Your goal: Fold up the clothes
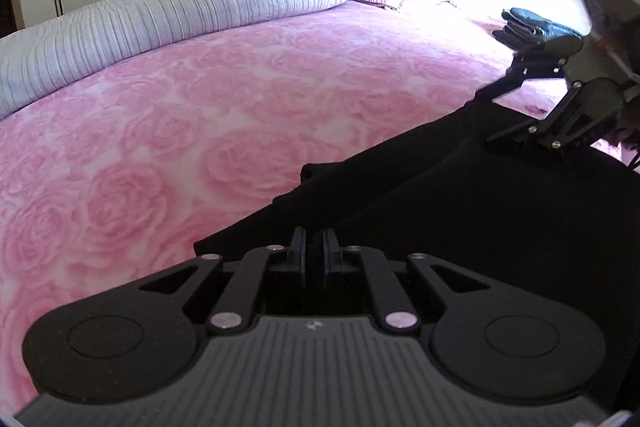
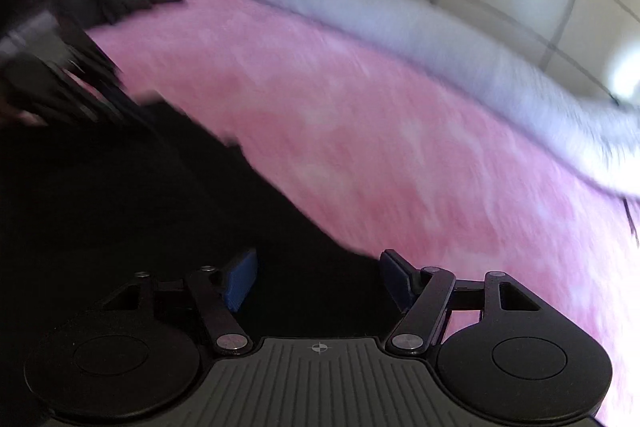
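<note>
— Black garment [image 1: 460,211] lies where, exactly?
— Spread on the near right part of the bed [image 1: 168,131], over the pink rose blanket.
— And the left hand-held gripper [image 1: 314,259]?
— Its jaws are nearly together, pinching the garment's near edge.
— The right hand-held gripper [image 2: 318,281]?
— Jaws spread wide, hovering above the dark cloth and gripping nothing; its view is blurred. Folded dark clothes [image 1: 528,25] sit far right.
</note>
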A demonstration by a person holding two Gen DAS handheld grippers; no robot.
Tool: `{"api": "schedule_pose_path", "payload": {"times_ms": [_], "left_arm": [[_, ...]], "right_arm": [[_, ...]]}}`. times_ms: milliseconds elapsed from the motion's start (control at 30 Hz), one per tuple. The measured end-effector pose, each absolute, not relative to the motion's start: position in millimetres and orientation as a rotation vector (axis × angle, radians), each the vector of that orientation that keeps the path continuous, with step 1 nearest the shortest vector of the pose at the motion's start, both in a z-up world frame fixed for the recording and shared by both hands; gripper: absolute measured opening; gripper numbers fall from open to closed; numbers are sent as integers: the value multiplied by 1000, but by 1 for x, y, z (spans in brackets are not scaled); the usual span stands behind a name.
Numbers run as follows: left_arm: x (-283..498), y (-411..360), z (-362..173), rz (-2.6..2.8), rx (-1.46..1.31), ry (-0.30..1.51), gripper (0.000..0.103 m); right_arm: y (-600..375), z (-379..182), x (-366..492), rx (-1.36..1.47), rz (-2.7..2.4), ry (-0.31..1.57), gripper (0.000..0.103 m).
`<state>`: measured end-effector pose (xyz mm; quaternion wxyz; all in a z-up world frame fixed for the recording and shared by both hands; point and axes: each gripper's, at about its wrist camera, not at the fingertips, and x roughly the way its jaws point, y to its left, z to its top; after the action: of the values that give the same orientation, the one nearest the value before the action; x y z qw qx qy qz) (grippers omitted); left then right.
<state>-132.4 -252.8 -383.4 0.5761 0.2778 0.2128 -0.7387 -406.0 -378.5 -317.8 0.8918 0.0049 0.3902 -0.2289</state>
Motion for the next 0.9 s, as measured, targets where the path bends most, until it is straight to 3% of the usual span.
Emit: {"api": "schedule_pose_path", "payload": {"times_ms": [167, 300, 633, 800, 900], "left_arm": [[-131, -267, -379, -1747, 678, 517, 8], [-109, -265, -367, -1767, 595, 618, 16], [-64, -153, -311, -1656, 402, 626, 14], [-87, -107, -331, -1739, 330, 771, 19], [-105, -113, -360, -1694, 457, 780, 19]], "right_arm": [[-398, -320, -424, 200, -539, 720, 68], [-381, -298, -438, 209, -638, 688, 68], [-272, -256, -440, 207, -452, 590, 68], [-239, -277, -398, 196, -318, 633, 68], [-236, -304, -373, 181, -316, 706, 67]]}}
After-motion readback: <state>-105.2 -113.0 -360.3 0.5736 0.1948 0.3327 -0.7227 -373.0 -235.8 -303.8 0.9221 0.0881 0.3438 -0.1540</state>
